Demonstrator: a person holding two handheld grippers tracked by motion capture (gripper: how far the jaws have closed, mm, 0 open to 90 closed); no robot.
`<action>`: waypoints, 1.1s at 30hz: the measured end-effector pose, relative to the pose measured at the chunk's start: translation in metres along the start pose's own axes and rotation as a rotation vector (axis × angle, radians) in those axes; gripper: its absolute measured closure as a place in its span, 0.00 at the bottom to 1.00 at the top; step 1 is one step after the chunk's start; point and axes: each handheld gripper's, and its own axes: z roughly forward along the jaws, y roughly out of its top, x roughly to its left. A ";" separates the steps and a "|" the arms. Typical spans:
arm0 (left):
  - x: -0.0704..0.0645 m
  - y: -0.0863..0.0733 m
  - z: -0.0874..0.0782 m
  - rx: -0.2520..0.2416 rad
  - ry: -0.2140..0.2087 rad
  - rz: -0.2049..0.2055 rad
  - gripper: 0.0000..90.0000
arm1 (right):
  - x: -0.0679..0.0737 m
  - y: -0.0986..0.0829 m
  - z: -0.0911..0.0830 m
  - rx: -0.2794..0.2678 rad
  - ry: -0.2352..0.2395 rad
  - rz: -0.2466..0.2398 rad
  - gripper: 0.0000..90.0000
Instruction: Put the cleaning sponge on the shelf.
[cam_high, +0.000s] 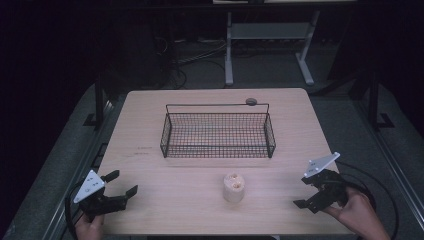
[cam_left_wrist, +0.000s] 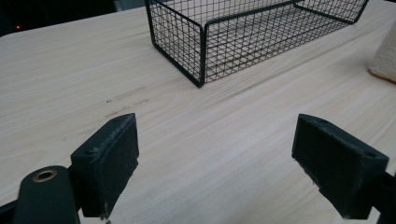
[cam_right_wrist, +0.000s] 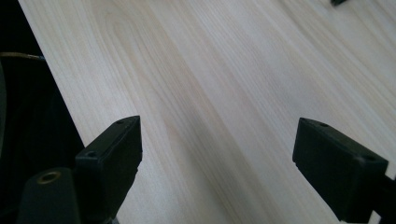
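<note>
Roll: a pale, short cylindrical roll (cam_high: 234, 187) stood upright on the near half of the table, roughly midway between the two grippers and well apart from both; its top showed a lumpy, tan-flecked surface. An edge of it appeared at the right border of the left gripper view (cam_left_wrist: 385, 58).
Left gripper: the left gripper (cam_high: 121, 184) hovered at the near left corner of the table, jaws spread wide and holding nothing, aimed toward the table's middle. A grey three-cornered plate sat on top.
Right gripper: the right gripper (cam_high: 305, 192) sat at the near right edge, jaws likewise spread wide and empty, over bare wood close to the table's edge.
Hands: a hand (cam_high: 90, 227) gripped the left tool from below; another hand (cam_high: 356, 212) held the right one.
Basket: a black wire basket (cam_high: 218, 150) rested beyond the roll, at the table's centre, its thin handle raised along the far side. It stood apart from the roll.
Table: light wood table (cam_high: 150, 130), with faint dark marks left of the basket.
Surroundings: dark floor, cables and a white metal frame (cam_high: 229, 55) behind.
</note>
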 end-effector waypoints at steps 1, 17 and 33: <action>0.000 0.000 0.000 -0.001 0.000 -0.001 0.15 | 0.000 0.002 0.000 0.002 0.003 -0.002 0.17; -0.002 0.000 -0.002 -0.002 -0.004 0.003 0.15 | 0.008 0.028 0.004 0.045 0.020 -0.079 0.17; 0.000 0.000 -0.002 -0.003 -0.005 0.000 0.16 | 0.020 0.055 0.008 0.079 0.043 -0.152 0.17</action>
